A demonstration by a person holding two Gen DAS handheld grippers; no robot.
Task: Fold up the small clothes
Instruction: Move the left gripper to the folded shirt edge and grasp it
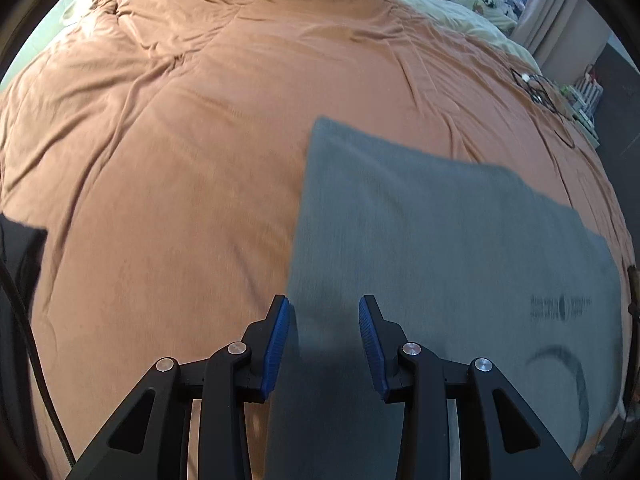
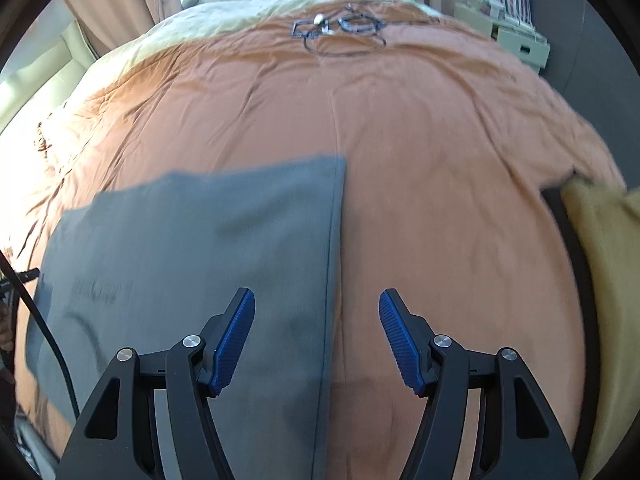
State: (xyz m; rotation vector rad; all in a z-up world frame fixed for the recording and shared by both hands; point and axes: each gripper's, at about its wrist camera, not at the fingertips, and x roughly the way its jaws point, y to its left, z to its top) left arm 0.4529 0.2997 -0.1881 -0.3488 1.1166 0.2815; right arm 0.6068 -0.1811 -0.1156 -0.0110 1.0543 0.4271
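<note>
Currently: grey garment (image 1: 420,240) flat on orange bed cover (image 1: 180,140), straight fold edges visible. Left tool (image 1: 324,340) parted, empty, above left edge. Right tool (image 2: 316,340) wide apart, empty, straddling right edge. Step judged: between folds. Next: pinch both edges, fold over.

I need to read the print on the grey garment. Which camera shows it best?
Left wrist view: the dark print on the grey garment shows fairly large, though motion-blurred. The right wrist view catches it only as a fainter smear near the garment's left edge.
</note>
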